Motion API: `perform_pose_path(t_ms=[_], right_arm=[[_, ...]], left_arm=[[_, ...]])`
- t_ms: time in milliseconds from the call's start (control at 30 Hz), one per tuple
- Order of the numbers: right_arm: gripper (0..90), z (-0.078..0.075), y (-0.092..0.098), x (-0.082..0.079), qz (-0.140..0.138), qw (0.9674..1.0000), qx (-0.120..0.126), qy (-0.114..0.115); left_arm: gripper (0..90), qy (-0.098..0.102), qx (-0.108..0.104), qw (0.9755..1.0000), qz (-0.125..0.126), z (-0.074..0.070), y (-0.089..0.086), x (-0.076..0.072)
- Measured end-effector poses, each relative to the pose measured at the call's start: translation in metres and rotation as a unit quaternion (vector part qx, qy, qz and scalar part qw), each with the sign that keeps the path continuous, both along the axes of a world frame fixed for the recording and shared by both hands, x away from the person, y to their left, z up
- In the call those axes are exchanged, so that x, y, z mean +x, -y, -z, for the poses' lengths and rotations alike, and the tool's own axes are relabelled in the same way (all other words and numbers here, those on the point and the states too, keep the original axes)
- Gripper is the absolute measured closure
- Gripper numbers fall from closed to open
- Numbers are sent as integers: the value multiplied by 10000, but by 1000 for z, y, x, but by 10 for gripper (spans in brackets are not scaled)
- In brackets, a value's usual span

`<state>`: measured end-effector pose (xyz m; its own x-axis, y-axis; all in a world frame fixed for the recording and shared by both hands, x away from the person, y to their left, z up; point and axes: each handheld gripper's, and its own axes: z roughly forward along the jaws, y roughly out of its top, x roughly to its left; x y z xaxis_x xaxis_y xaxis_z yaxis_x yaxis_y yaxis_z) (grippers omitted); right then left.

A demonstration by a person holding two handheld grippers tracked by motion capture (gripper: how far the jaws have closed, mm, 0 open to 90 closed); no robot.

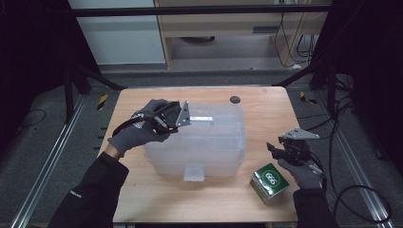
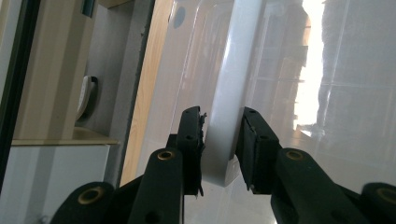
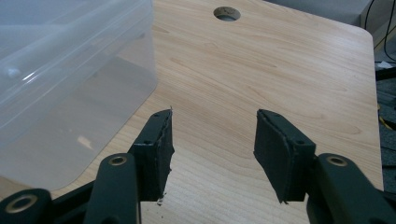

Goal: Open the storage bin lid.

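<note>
High view: the clear storage box [image 1: 199,142] stands in the middle of the table [image 1: 266,109], and the left gripper [image 1: 183,114] is over its lid at the white handle [image 1: 202,117]. The right gripper [image 1: 273,148] waits beside the green carton [image 1: 270,183].

Left gripper view: the pads [image 2: 194,140] pinch the handle [image 2: 229,102] near its end; I think a more central grip would lift evenly.

Right gripper view: the jaws are spread over bare wood, holding nothing.
</note>
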<state>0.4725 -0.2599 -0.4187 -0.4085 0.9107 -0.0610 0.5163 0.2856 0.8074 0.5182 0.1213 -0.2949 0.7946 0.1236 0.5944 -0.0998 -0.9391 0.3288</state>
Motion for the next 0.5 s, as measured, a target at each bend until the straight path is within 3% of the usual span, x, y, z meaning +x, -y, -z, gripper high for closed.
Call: perform_pose_path(t_ms=[233, 500], right_arm=[[520, -1, -1, -1, -25, 10000, 53, -42], [628, -6, -5, -7, -84, 9998, 158, -57]], left_arm=[[721, 96, 145, 9998, 37, 0, 3, -1], [729, 210, 314, 9993, 39, 0, 6, -3]])
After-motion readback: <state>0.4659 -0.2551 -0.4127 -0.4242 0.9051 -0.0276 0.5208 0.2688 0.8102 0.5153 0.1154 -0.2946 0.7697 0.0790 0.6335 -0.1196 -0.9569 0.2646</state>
